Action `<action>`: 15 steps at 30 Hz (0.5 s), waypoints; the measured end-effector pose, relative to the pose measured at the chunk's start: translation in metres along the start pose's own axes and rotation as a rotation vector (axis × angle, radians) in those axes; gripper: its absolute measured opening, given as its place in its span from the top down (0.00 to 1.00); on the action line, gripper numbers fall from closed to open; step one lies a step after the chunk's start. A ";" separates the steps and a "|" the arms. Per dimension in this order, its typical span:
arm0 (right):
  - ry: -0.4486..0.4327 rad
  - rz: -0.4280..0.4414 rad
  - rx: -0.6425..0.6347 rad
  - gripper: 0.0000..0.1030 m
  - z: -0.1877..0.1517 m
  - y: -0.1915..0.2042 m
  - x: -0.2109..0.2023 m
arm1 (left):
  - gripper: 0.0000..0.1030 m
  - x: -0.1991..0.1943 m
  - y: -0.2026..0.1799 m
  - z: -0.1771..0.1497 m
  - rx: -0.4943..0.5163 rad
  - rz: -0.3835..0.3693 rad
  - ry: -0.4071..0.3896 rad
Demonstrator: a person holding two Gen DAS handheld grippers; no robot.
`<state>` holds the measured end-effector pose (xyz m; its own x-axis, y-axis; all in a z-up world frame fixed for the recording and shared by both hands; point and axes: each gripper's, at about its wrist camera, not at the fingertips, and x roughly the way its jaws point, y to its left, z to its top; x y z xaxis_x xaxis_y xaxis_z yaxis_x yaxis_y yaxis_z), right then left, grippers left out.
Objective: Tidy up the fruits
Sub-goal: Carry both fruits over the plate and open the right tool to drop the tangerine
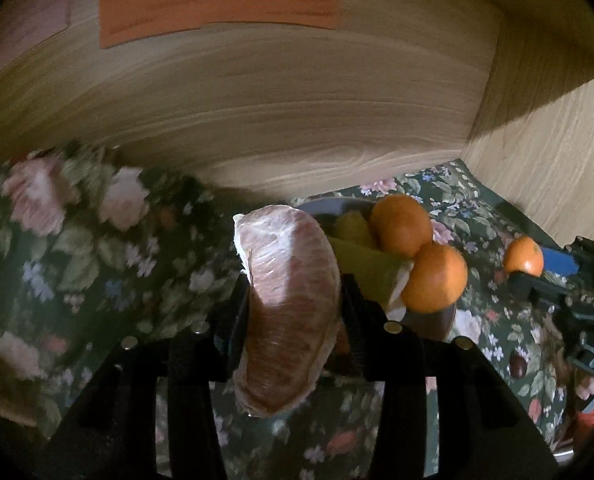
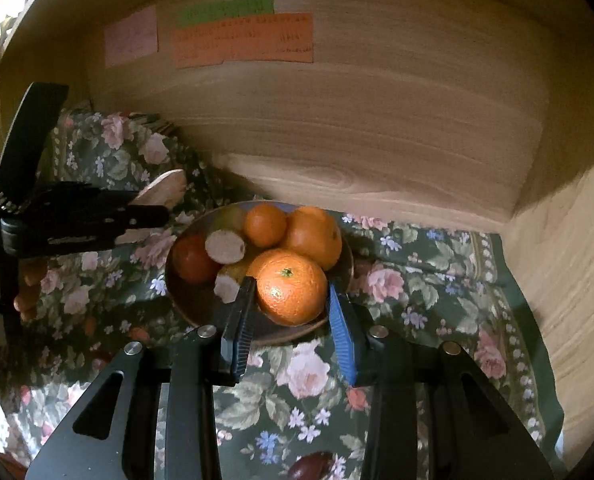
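Left gripper (image 1: 293,312) has its jaws clamped on a peeled pomelo segment (image 1: 287,312), held off the floral cloth (image 1: 77,248) left of the wooden bowl (image 2: 201,312), probably carrying it to join the pile; in the right wrist view it reaches in level from the left, the segment poking past its tips. Right gripper (image 2: 289,300) sits low over the bowl's near rim, blue-padded fingers (image 2: 341,332) either side of the front mandarin (image 2: 291,288); jaws around it, cannot tell if they're gripping or just letting go. Bowl already holds more mandarins (image 2: 265,224), a red fruit (image 2: 193,258) and cut pale pieces (image 2: 225,246), so it looks like the collection spot; a dark fruit (image 2: 311,466) lies on the cloth nearer the camera.
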<state>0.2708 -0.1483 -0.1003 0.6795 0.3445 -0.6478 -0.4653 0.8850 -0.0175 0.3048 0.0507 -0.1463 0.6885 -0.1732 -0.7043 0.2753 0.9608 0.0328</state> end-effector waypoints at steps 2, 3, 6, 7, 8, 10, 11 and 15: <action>0.006 -0.003 -0.011 0.68 0.003 -0.001 0.005 | 0.58 0.008 -0.001 0.007 0.005 -0.002 0.007; 0.009 -0.005 -0.016 0.68 0.005 -0.001 0.008 | 0.58 0.014 -0.001 0.010 0.006 0.001 0.010; 0.014 -0.003 -0.028 0.68 0.011 -0.002 0.015 | 0.58 0.023 0.005 0.015 -0.007 -0.004 0.024; 0.016 -0.004 -0.030 0.68 0.013 -0.003 0.018 | 0.58 0.028 0.007 0.016 -0.013 -0.009 0.031; 0.017 -0.004 -0.031 0.68 0.015 -0.004 0.021 | 0.58 0.034 0.009 0.018 -0.022 -0.011 0.042; 0.023 0.001 -0.034 0.68 0.020 -0.005 0.028 | 0.58 0.042 0.012 0.019 -0.034 -0.016 0.059; 0.026 0.004 -0.034 0.68 0.022 -0.006 0.031 | 0.58 0.043 0.015 0.019 -0.044 -0.017 0.055; 0.059 0.020 -0.029 0.68 0.029 -0.009 0.050 | 0.58 0.047 0.025 0.021 -0.079 -0.054 0.075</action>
<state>0.3250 -0.1297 -0.1105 0.6358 0.3424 -0.6917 -0.4952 0.8684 -0.0253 0.3584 0.0625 -0.1642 0.6212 -0.2114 -0.7546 0.2547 0.9651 -0.0608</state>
